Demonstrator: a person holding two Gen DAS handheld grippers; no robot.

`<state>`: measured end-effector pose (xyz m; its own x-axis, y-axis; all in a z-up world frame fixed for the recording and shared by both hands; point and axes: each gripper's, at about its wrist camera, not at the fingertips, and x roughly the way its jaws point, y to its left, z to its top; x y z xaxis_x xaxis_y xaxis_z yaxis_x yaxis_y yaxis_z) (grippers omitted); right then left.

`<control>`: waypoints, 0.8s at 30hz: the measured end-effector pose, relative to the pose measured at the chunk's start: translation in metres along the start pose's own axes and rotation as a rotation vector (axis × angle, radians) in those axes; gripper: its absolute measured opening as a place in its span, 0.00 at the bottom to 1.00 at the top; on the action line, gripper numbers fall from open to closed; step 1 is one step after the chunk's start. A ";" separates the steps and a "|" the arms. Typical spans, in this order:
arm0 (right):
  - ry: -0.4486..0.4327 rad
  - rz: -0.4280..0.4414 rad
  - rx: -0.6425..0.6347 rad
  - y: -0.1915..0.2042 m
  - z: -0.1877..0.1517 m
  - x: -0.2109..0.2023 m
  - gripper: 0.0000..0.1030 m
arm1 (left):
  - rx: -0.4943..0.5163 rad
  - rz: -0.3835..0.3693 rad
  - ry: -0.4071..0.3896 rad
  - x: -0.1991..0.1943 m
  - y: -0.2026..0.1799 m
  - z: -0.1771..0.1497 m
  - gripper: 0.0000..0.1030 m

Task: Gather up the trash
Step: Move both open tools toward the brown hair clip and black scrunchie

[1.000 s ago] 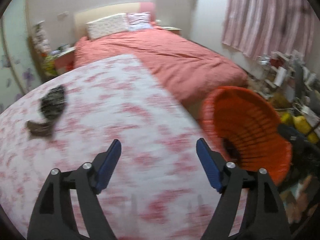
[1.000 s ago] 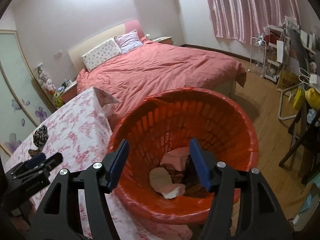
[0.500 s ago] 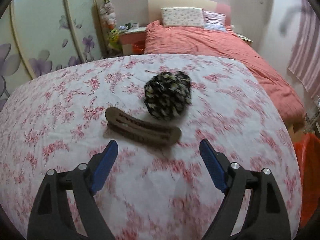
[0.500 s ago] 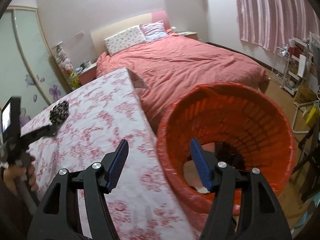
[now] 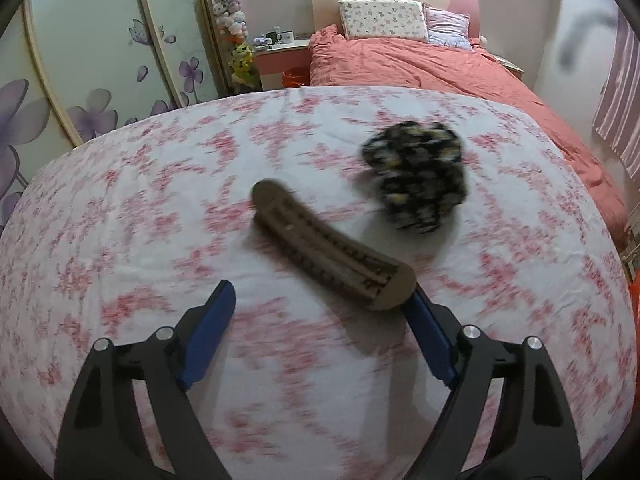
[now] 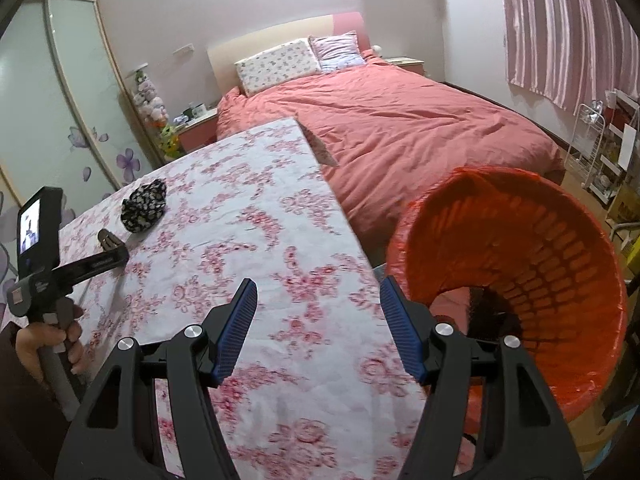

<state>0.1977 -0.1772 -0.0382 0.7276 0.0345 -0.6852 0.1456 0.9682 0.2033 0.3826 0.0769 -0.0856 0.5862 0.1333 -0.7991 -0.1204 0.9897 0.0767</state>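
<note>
Left wrist view, left to right.

Item: my left gripper (image 5: pixel 320 316), black arms with blue pads, at the bottom of the frame. Jaws apart and closing slightly; nothing pressed between them.

Item: long brown curved ribbed piece of trash (image 5: pixel 328 252), lying flat on the white tablecloth with pink flower print (image 5: pixel 120 240), running from centre frame down to the lower right. Its near end overlaps my right-hand pad; whether they touch I cannot tell.

Item: crumpled black-and-cream patterned wad (image 5: pixel 418 176), upper right of centre, just beside the brown piece, apart from it.

Right wrist view, left to right.

Item: my left hand (image 6: pixel 48 344), lower left edge, around the handle of the left gripper, whose tip sits at the brown piece (image 6: pixel 110 240).

Item: the patterned wad (image 6: pixel 144 202), left of centre, beyond the brown piece.

Item: my right gripper (image 6: pixel 318 328), bottom centre, jaws apart and empty, over the near right edge of the tablecloth.

Item: round orange lattice plastic bin lined with an orange bag (image 6: pixel 552 240), right of frame, beside the table, dark refuse at its bottom.

Item: bed with salmon-pink duvet (image 6: pixel 400 128), upper centre, behind table and bin.
</note>
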 end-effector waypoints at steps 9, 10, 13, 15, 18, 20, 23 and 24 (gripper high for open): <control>0.033 0.046 -0.048 0.031 -0.003 0.015 0.62 | -0.020 -0.107 -0.023 -0.011 0.029 -0.002 0.77; 0.035 0.047 -0.053 0.033 -0.003 0.015 0.62 | -0.026 -0.121 -0.024 -0.010 0.027 0.000 0.77; 0.040 0.046 -0.056 0.033 -0.003 0.017 0.62 | -0.029 -0.141 -0.037 -0.007 0.019 0.007 0.77; 0.043 0.041 -0.050 0.031 -0.003 0.019 0.62 | -0.032 -0.141 -0.034 -0.003 0.013 0.010 0.77; 0.047 0.033 -0.038 0.028 -0.002 0.023 0.62 | -0.048 -0.093 -0.019 0.007 0.012 0.016 0.71; 0.046 0.033 -0.034 0.028 -0.001 0.024 0.62 | -0.074 -0.086 -0.005 0.013 0.016 0.019 0.60; 0.048 0.034 -0.034 0.028 -0.001 0.025 0.62 | -0.047 -0.077 -0.018 0.012 0.020 0.017 0.39; 0.051 0.035 -0.035 0.029 -0.001 0.026 0.62 | -0.027 -0.081 -0.021 0.010 0.022 0.015 0.32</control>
<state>0.2200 -0.1484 -0.0507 0.6967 0.0802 -0.7129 0.0966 0.9742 0.2039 0.3978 0.1008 -0.0835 0.6116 0.0545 -0.7893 -0.0938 0.9956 -0.0040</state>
